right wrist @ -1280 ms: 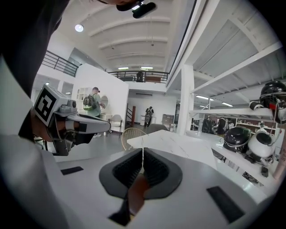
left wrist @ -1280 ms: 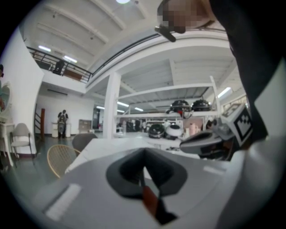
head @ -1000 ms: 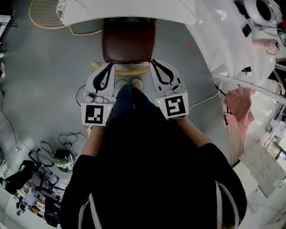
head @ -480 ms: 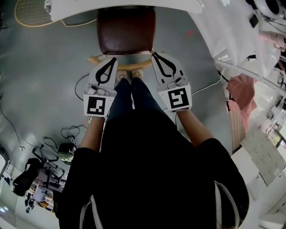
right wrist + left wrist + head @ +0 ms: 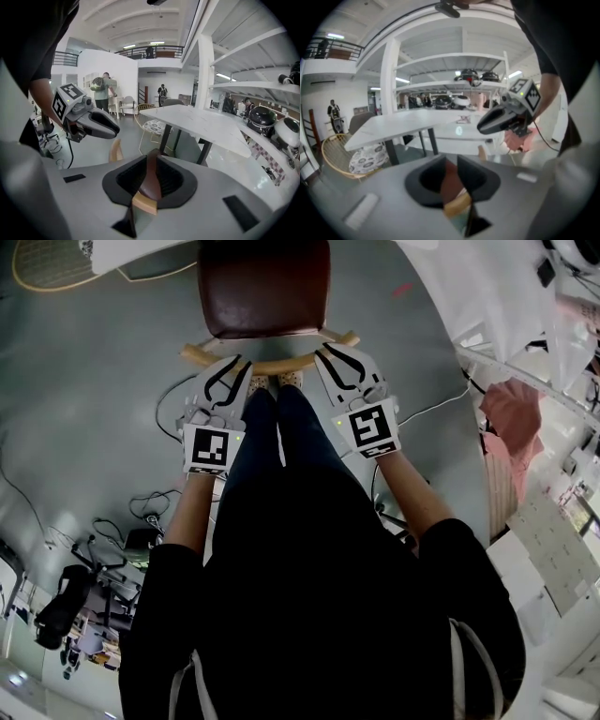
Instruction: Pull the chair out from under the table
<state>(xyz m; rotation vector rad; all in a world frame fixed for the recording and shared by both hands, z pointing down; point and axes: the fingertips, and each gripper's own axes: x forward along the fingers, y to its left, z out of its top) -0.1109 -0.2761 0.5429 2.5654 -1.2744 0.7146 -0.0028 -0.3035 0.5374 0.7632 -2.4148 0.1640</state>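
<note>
Head view, down past a dark torso and jeaned legs: chair (image 5: 264, 287) straight ahead on the grey floor, brown padded seat reaching up to the edge of the white table (image 5: 141, 249), how far beneath it not readable from here. Curved wooden back rail (image 5: 286, 365) nearest the body, with the left gripper (image 5: 242, 362) and right gripper (image 5: 325, 350) tipped down at it, one either side of the middle. Left gripper view: jaws opening, only a narrow wedge of gap so far, rail and seat showing through that gap, no pad visibly pressing on the wood. Right gripper view: jaws together, a mere sliver between them, same rail and seat beyond, nothing clamped. Probably a rigid frame of moderate weight, likely to slide over the smooth floor without much fight, though liable to swing sideways if tugged from one end only. Rail hard, rounded and perhaps slick against the pads, so best taken evenly on both sides of its curve, jaws spread enough to straddle the wood, then closed firmly. Padded seat too soft and broad for a grip; better left alone.
</note>
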